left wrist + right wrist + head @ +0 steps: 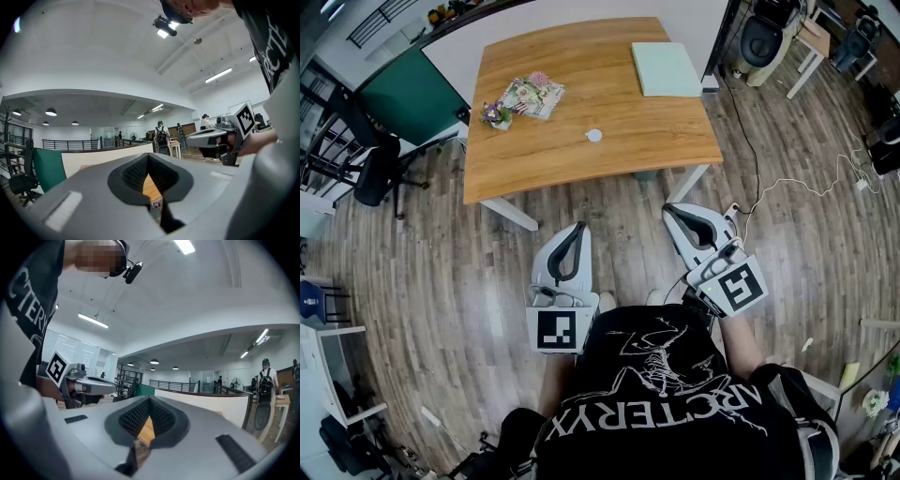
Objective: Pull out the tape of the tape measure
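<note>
i am holding left gripper (578, 228) and right gripper (670, 210) pressed together, empty, short of the table (609, 94); approaching the likely tape measure (593, 135) comes next.

I see the tape measure (593, 135) as a small, round, pale white disc lying flat on the wooden bench (581, 84). It sits about midway between the bench's left and right edges, somewhat closer to the bench's near edge than to its far one, on bare wood and well in from every edge. It shows too small for me to make out its tape or any markings.
</note>
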Demonstrator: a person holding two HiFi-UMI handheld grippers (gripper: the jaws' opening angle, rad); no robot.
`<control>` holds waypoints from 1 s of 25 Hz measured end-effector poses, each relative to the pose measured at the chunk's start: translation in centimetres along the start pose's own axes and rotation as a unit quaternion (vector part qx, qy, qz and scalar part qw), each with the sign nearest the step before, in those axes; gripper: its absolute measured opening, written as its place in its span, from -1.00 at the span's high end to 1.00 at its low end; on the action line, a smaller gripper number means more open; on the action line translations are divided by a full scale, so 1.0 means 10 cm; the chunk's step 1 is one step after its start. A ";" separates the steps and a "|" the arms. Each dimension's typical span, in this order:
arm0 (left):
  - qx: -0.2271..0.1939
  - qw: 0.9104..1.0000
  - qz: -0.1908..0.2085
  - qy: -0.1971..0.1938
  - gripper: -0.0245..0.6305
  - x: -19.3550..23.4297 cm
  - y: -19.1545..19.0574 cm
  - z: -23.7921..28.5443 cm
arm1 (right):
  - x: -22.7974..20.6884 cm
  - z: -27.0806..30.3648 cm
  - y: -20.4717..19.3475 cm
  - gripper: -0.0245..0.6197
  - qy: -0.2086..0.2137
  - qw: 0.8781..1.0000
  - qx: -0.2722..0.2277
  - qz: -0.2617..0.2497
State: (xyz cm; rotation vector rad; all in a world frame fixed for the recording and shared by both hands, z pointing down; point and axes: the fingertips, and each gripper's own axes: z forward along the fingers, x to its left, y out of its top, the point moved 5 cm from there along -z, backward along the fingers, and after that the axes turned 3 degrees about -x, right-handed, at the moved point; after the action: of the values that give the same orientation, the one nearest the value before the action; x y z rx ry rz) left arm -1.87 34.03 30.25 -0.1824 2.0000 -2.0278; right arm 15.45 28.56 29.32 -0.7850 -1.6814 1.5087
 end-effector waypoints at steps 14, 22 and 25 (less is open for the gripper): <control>0.006 1.000 -0.002 0.004 0.89 -0.03 0.00 0.13 | -0.10 0.00 -0.07 0.90 -0.009 1.000 -0.013 0.003; 0.017 1.000 0.006 0.011 0.89 -0.10 -0.02 0.25 | -0.23 -0.03 -0.15 0.90 0.003 1.000 -0.007 0.014; 0.025 0.999 0.004 0.027 0.89 -0.12 -0.08 0.31 | -0.32 -0.07 -0.22 0.90 0.015 1.000 -0.001 0.015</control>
State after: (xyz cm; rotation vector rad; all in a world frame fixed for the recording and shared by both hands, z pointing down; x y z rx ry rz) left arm 0.11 31.46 31.22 -0.1104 1.9752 -2.0968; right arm 17.84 25.98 31.15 -0.8341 -1.6547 1.5096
